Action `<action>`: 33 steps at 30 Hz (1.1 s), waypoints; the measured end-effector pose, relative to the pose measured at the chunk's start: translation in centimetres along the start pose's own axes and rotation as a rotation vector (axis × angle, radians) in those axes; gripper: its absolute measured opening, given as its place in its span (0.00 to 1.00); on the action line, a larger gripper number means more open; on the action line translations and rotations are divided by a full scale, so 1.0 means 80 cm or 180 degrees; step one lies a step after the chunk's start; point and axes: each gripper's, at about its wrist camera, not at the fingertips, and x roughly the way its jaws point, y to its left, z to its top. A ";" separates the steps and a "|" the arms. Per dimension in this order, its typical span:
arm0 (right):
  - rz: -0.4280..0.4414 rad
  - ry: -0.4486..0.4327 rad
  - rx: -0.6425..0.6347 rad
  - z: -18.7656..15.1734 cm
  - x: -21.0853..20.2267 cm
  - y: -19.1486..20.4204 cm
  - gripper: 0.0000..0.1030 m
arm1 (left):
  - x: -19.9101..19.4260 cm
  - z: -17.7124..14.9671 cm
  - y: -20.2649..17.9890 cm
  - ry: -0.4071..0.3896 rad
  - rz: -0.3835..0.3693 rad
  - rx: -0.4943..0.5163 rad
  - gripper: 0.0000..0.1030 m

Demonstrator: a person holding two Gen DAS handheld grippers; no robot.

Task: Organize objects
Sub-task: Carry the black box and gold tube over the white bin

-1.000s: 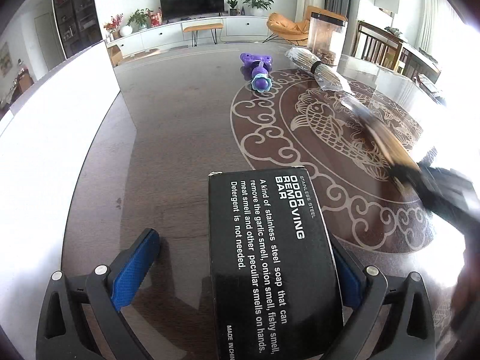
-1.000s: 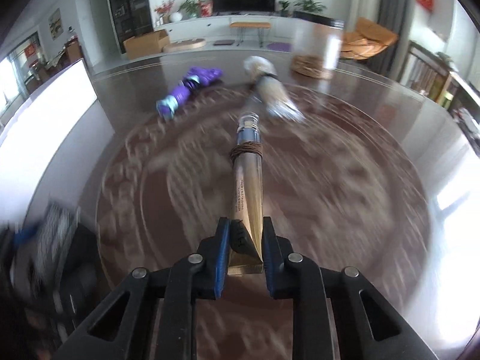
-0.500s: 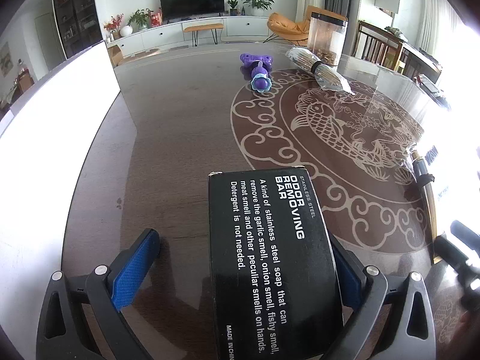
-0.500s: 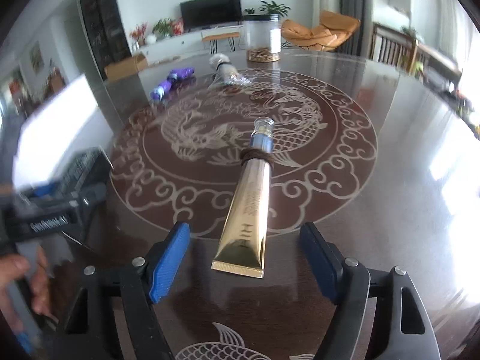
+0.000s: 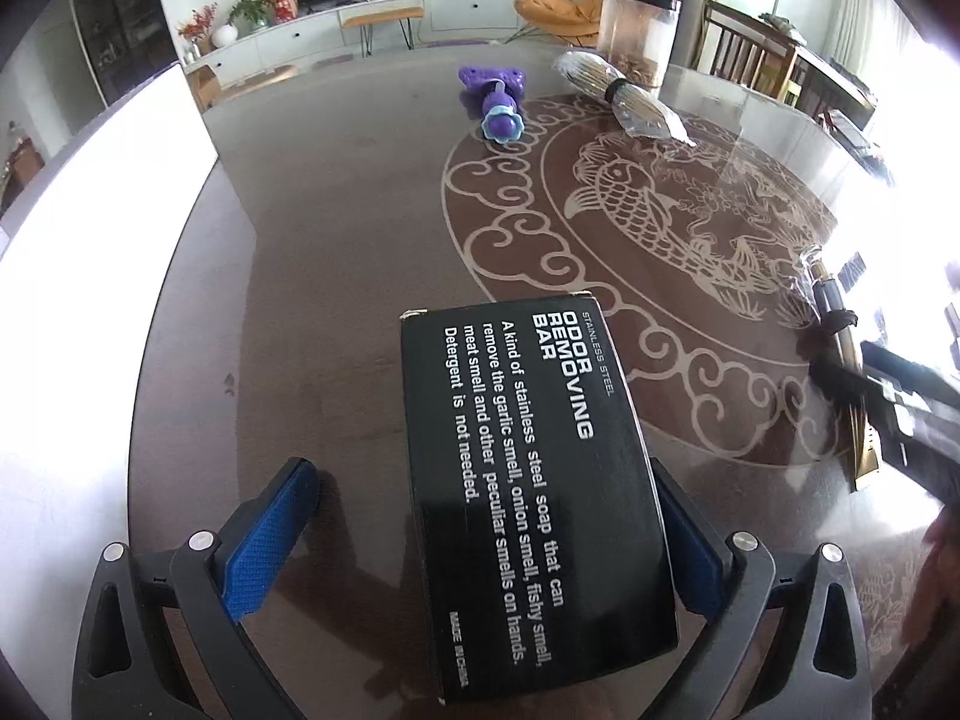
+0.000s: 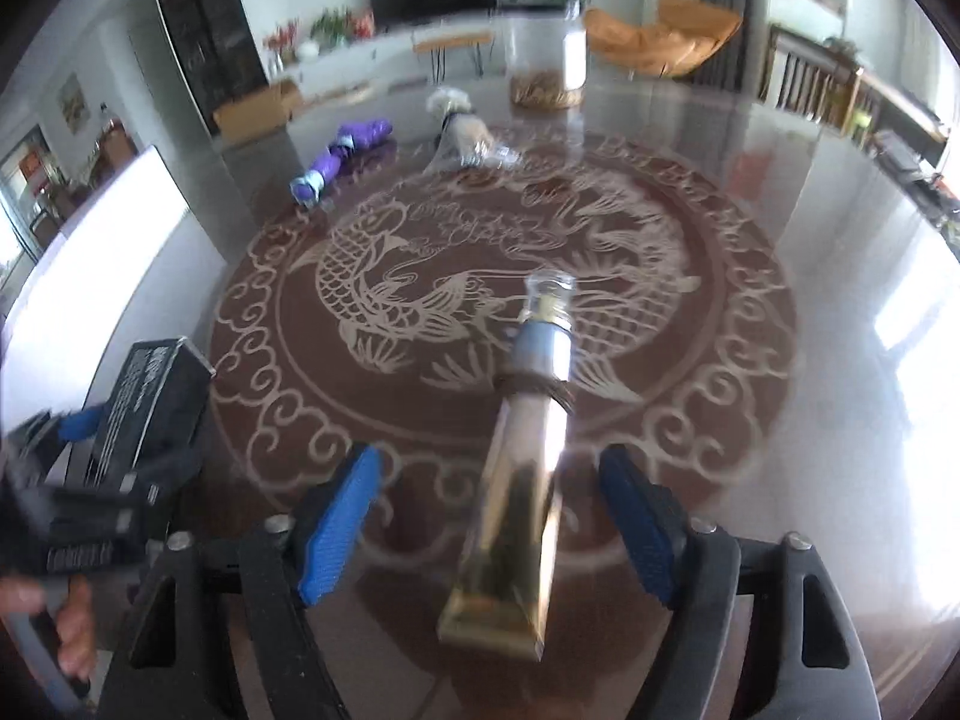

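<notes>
The left wrist view shows the black box (image 5: 534, 474) lying flat on the counter (image 5: 336, 252), its white lettering readable: "ODOR REMOVING BAR". The left gripper (image 5: 486, 534) straddles it with jaws spread; the right pad sits against the box's side, while the left pad stands clear with bare counter between. The right wrist view shows this box (image 6: 150, 402) only from the side, its text too small to read, with the left gripper (image 6: 102, 480) about it at the frame's left edge.

The right wrist view gives the gold tube (image 6: 516, 492) in full: crimped end nearest, a dark band around its neck, silver collar and clear cap pointing toward the counter's middle. It lies on the counter between the spread jaws of the right gripper (image 6: 498, 522), neither pad touching it. In the left wrist view the tube (image 5: 840, 336) appears only in part at the right edge, half hidden behind the right gripper (image 5: 894, 408).

Both views show the far things: one purple toy (image 5: 495, 99), one wrapped bundle of sticks (image 5: 624, 99), and one clear jar (image 5: 639, 24), the bundle just beside the jar. The count is one box, one tube, one toy, one bundle, one jar, two grippers.
</notes>
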 end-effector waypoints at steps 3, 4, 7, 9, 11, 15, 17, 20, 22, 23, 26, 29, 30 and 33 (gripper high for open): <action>-0.0026 0.0086 -0.0043 0.003 0.001 -0.002 0.26 | -0.018 -0.012 -0.012 -0.0235 0.0092 0.0190 0.56; 0.0009 0.0109 0.0001 -0.003 -0.004 -0.007 0.26 | -0.020 -0.016 -0.014 -0.0269 0.0087 0.0216 0.56; 0.0206 0.0131 0.0215 -0.021 -0.022 -0.024 0.26 | -0.028 -0.028 -0.017 -0.0297 0.0073 0.0224 0.56; 0.0268 0.0101 0.0280 -0.029 -0.034 -0.029 0.25 | -0.034 -0.034 -0.018 -0.0336 0.0087 0.0215 0.56; 0.0322 0.0064 0.0326 -0.036 -0.048 -0.032 0.26 | -0.040 -0.036 -0.021 -0.0350 0.0088 0.0216 0.56; 0.0381 0.0028 0.0368 -0.038 -0.064 -0.028 0.25 | -0.051 -0.037 -0.019 -0.0399 0.0135 0.0253 0.56; 0.0400 0.0009 0.0366 -0.036 -0.069 -0.024 0.26 | -0.057 -0.036 -0.017 -0.0420 0.0148 0.0256 0.56; 0.0426 -0.0033 0.0342 -0.033 -0.078 -0.015 0.25 | -0.064 -0.033 -0.017 -0.0465 0.0156 0.0255 0.56; 0.0461 -0.0057 0.0307 -0.030 -0.085 -0.005 0.25 | -0.072 -0.034 -0.012 -0.0502 0.0071 0.0207 0.56; 0.0480 -0.0068 0.0292 -0.028 -0.088 -0.001 0.26 | -0.078 -0.034 -0.006 -0.0512 -0.0050 0.0128 0.56; 0.0607 -0.0102 0.0229 -0.021 -0.099 0.024 0.26 | -0.106 -0.036 0.025 -0.0547 -0.0460 -0.0214 0.56; 0.0783 -0.0146 0.0054 -0.009 -0.116 0.069 0.25 | -0.150 -0.038 0.072 -0.0659 -0.0726 -0.0493 0.56; 0.0845 -0.0166 -0.0008 -0.004 -0.123 0.084 0.25 | -0.165 -0.039 0.090 -0.0713 -0.0732 -0.0546 0.56; 0.1205 -0.0220 -0.0174 0.017 -0.143 0.149 0.26 | -0.209 -0.038 0.154 -0.0907 -0.0475 -0.0655 0.56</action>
